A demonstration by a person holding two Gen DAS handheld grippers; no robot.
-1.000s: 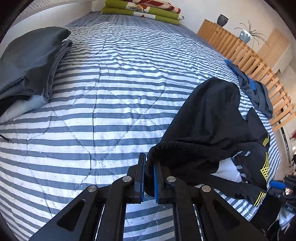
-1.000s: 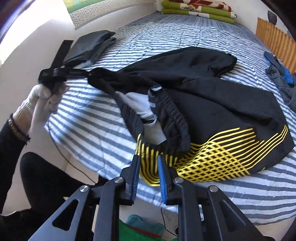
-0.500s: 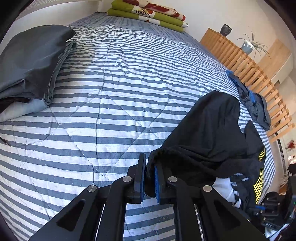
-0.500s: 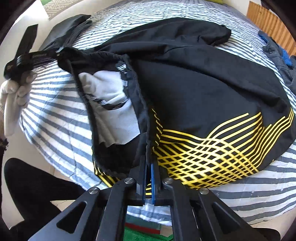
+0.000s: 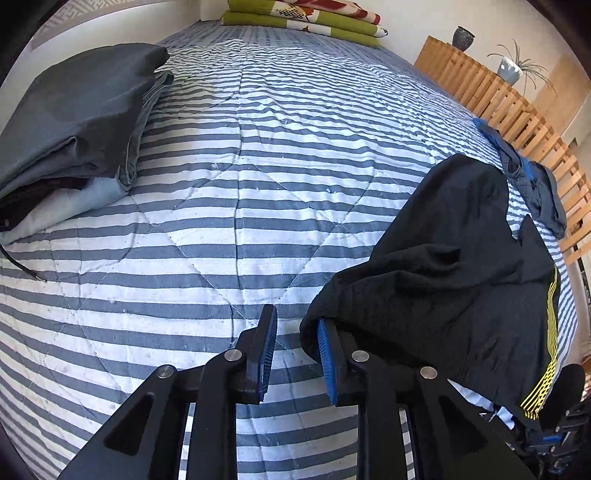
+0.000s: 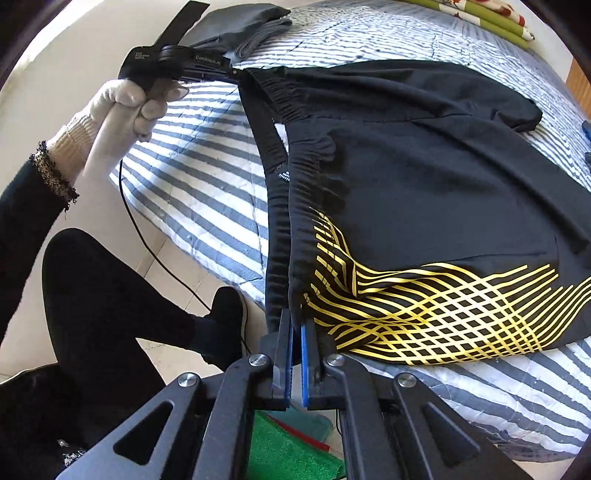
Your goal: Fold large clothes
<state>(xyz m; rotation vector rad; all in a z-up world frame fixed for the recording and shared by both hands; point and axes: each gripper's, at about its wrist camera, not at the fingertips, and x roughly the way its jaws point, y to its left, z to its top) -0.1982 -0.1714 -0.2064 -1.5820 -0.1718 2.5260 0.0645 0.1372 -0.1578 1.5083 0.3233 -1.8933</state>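
Note:
Black shorts (image 6: 443,184) with a yellow line pattern lie on the striped bed (image 5: 221,221). My right gripper (image 6: 295,319) is shut on the waistband at the bed's near edge. The waistband runs taut from there up to my left gripper (image 6: 236,72), which a gloved hand (image 6: 125,103) holds at its other end. In the left wrist view my left gripper (image 5: 295,317) has its jaws opening. The corner of the shorts (image 5: 443,277) drapes over the right finger, and the pads do not press on it.
A pile of folded grey clothes (image 5: 74,129) sits at the bed's left. Green and red folded blankets (image 5: 303,18) lie at the far end. A blue-grey garment (image 5: 532,181) lies by the wooden slat rail (image 5: 517,110). The person's leg (image 6: 110,295) and a cable (image 6: 147,240) are beside the bed.
My left gripper's jaws have parted from the waistband corner they were pinching. My right gripper closed on the waistband and sank, and the waistband is now stretched straight.

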